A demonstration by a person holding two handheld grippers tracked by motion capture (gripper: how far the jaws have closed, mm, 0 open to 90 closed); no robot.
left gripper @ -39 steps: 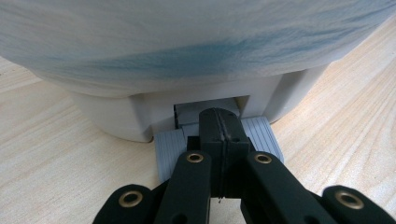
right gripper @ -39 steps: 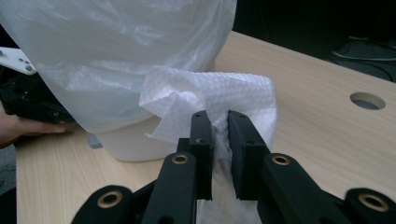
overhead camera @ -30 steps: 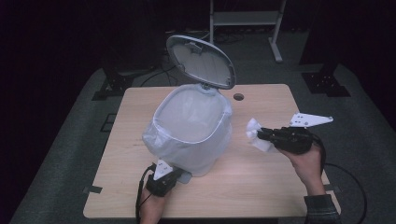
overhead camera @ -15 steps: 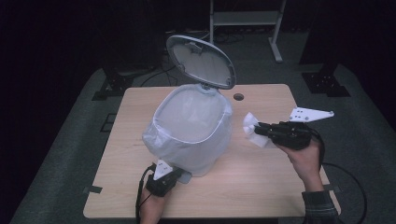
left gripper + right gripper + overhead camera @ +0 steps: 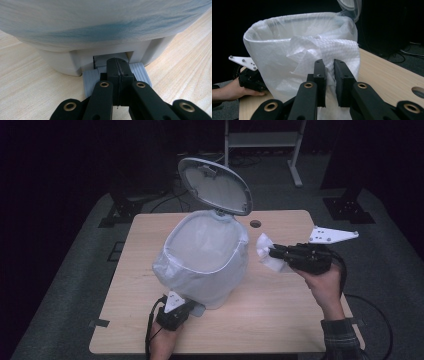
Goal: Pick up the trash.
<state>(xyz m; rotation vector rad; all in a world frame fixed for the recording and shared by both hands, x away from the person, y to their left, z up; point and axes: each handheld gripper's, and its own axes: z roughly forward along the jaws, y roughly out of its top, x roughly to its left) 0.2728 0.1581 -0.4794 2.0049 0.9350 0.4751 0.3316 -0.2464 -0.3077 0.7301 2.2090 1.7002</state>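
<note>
No legible text, labels, brands, numbers or signs in any view.
</note>
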